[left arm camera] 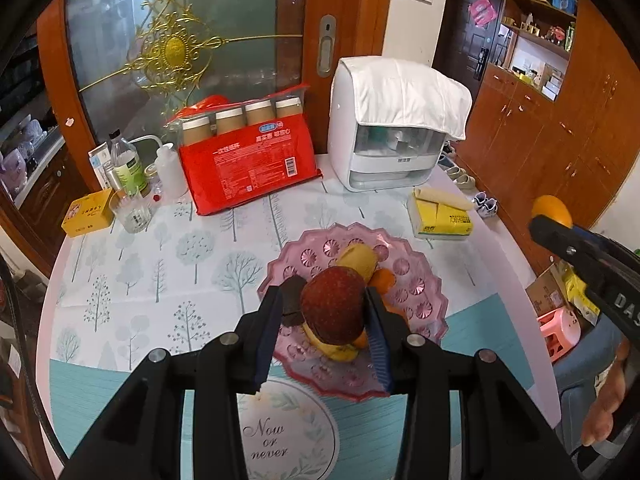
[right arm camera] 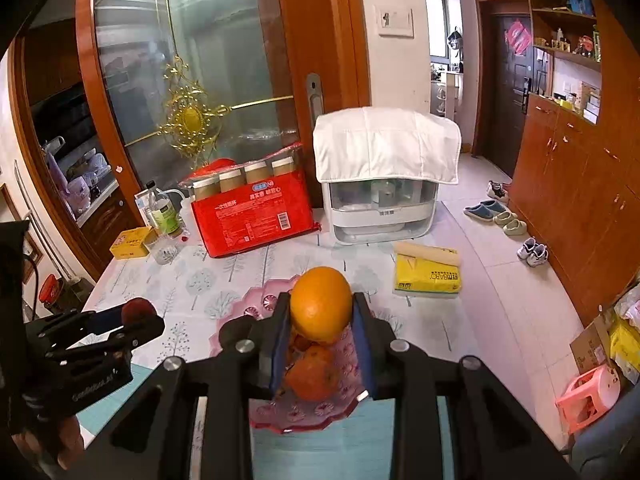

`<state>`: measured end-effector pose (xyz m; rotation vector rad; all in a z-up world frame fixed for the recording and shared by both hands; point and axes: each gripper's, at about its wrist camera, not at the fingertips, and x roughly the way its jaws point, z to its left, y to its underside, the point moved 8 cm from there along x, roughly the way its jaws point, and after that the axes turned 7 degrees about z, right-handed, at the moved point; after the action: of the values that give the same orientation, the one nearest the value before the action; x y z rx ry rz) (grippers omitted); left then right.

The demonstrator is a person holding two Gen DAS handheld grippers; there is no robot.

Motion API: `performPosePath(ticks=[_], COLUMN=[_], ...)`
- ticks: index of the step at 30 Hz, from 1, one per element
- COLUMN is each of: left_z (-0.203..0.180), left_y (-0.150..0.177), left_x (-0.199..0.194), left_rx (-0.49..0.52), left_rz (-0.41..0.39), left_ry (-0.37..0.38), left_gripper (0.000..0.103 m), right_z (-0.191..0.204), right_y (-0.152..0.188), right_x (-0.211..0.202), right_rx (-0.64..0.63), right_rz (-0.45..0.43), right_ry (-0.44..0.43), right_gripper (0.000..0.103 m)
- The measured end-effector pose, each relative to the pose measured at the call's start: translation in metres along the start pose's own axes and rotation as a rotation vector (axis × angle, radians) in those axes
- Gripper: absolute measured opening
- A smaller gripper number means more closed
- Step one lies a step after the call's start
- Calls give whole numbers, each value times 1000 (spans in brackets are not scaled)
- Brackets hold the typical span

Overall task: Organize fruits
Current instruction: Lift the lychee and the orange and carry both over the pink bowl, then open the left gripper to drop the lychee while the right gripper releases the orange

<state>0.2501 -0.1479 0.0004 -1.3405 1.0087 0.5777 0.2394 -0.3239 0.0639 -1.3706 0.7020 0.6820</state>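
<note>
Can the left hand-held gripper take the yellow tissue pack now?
Probably not yet. The left hand-held gripper is shut on a red apple above the pink plate. The tissue pack lies unobstructed beyond the plate, but the jaws are full.
</note>
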Motion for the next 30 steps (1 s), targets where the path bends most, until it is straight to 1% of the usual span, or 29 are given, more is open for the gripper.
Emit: performPosePath(ticks=[5, 11, 17, 22, 30], left_z=[-9, -5, 1, 6, 9], left_y=[-3, 3, 17, 33, 45], left_x=[26, 77, 133, 166, 186], left_rx=[6, -13, -33, -45, -50], left_rz=[23, 91, 169, 235, 269], left_ry=[-17, -38, -59, -70, -73], left_gripper=[39, 39, 39, 39, 39], right_z=[-5, -7, -11, -15, -16], right_y=[0, 13, 34, 49, 67], right_x=[41, 98, 143, 169, 194], right_rx=[5, -9, -6, -7, -11], right_rz=[70, 159, 237, 291, 347], right_ry=[-45, -62, -73, -72, -64], right_gripper=[29, 30, 30, 30, 30])
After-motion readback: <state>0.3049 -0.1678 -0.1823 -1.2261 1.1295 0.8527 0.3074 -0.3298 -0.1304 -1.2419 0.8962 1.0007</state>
